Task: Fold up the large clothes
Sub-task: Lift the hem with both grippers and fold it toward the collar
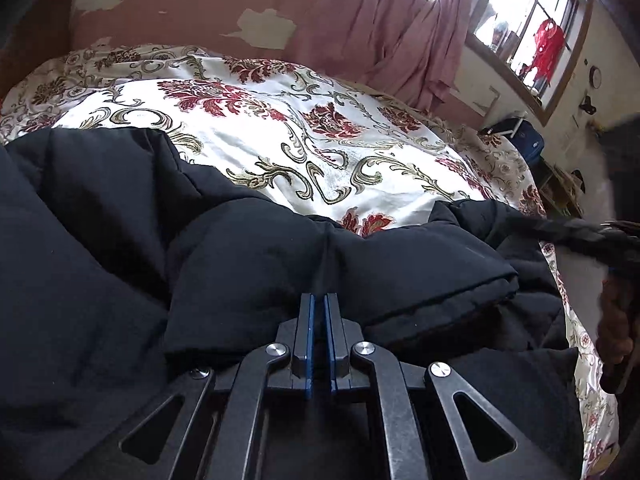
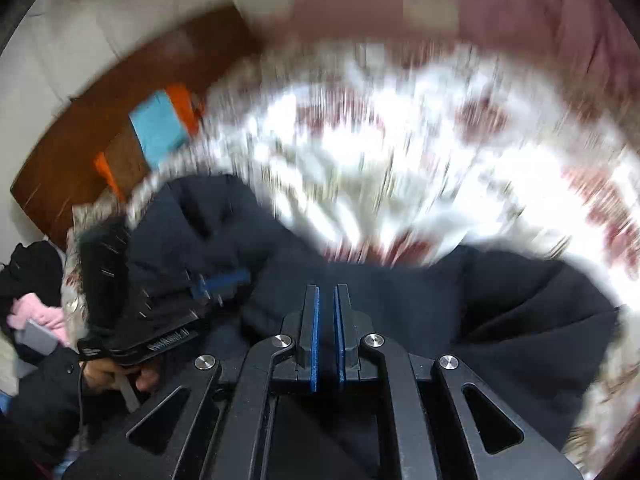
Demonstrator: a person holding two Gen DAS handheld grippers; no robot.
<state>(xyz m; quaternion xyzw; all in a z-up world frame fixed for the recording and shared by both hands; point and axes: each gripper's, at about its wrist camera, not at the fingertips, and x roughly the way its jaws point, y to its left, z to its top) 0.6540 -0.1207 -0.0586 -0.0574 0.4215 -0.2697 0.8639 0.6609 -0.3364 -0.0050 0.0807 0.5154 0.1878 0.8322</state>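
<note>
A black padded jacket [image 1: 240, 240] lies rumpled across the near side of a bed with a floral bedspread [image 1: 280, 140]. My left gripper [image 1: 319, 296] is shut on a pinched fold of the jacket, and a crease runs up from its blue pads. At the right edge my right gripper [image 1: 516, 220] shows blurred, at a raised corner of the jacket. The right wrist view is motion-blurred. There my right gripper [image 2: 327, 287] has its pads almost together over the dark jacket [image 2: 440, 300]. At the left of that view a hand [image 2: 112, 376] holds my left gripper [image 2: 244, 276].
Pink curtains [image 1: 380, 32] and a window [image 1: 528, 40] stand behind the bed. A blue bin [image 1: 528, 144] sits by the bed's far right corner. A wooden headboard [image 2: 100, 120] carries blue and orange items [image 2: 160, 128]. Loose clothes [image 2: 32, 304] are piled beside the bed.
</note>
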